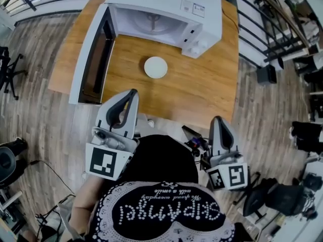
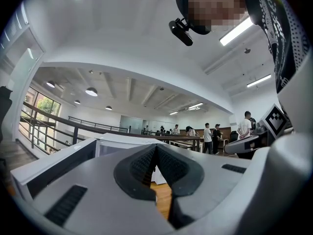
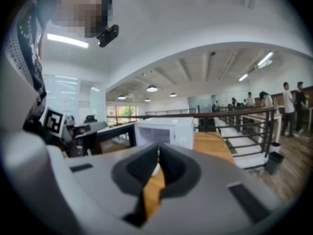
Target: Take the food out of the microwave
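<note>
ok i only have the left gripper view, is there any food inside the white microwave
observer: None that I can see. In the head view the white microwave stands with its door swung open, and its cavity shows only the bare turntable.
operator: so is anything out on the table
observer: Yes, a small round white dish sits on the wooden table just in front of the microwave's opening, apart from it. I cannot tell what it holds.
</note>
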A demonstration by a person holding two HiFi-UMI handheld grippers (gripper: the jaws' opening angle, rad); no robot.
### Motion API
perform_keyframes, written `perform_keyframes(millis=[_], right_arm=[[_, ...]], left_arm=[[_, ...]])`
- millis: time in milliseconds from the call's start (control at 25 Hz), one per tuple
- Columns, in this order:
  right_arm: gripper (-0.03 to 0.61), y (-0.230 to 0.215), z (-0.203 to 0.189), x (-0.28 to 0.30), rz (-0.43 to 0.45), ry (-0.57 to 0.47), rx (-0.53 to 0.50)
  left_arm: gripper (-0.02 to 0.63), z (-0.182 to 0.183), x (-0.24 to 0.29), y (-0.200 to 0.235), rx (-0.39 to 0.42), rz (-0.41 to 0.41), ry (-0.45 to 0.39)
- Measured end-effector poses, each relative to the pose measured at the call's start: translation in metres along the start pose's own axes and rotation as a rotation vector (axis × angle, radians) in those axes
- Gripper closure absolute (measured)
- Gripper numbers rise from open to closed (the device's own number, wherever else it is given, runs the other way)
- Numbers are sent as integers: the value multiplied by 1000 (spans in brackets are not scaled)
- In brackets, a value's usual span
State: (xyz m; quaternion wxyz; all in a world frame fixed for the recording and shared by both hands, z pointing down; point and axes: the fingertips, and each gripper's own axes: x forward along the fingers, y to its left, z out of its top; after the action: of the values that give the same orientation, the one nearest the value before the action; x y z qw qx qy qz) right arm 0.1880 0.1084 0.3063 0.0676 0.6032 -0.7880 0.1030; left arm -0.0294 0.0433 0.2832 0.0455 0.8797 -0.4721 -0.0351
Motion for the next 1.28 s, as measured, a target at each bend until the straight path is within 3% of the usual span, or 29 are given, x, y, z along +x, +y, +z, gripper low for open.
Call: perform_keyframes(millis=[1280], right_arm=[[545,1,-3,2,0,16,-17]], left_arm=[[583,1,2,-8,11,-13,-5]])
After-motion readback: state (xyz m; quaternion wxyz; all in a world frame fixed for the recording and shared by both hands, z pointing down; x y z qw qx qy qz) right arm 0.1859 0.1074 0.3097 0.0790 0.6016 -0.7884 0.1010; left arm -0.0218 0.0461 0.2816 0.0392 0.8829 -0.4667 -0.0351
